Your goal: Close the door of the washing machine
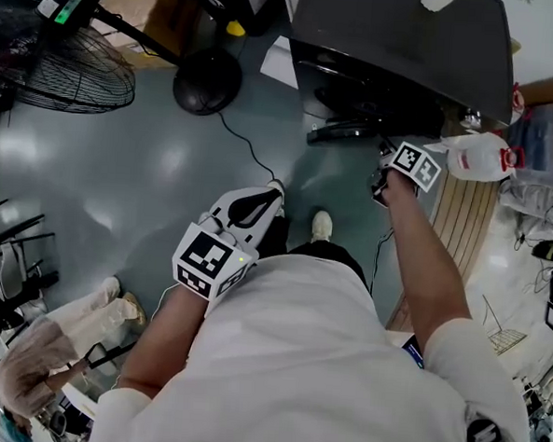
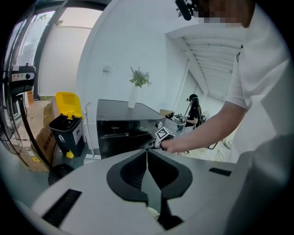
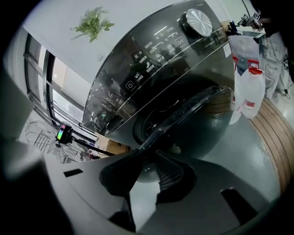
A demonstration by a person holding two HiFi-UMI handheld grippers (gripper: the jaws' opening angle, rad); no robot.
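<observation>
Head view: washing machine [image 1: 399, 45] at 1 o'clock, with its door [image 1: 343, 133] swung out toward the person. The right gripper [image 1: 384, 178] reaches the door's edge. The left gripper [image 1: 271, 194] hangs idle at 8 o'clock of it.

Left gripper view: jaws pressed together with nothing between them. Only this view shows the machine's front upright.

Right gripper view: only this view shows the grip, jaws clamped on the door rim at 12 o'clock. The step looks like swinging the door. Next, push it onto the drum opening [image 3: 149, 121] until it latches, then let go.
</observation>
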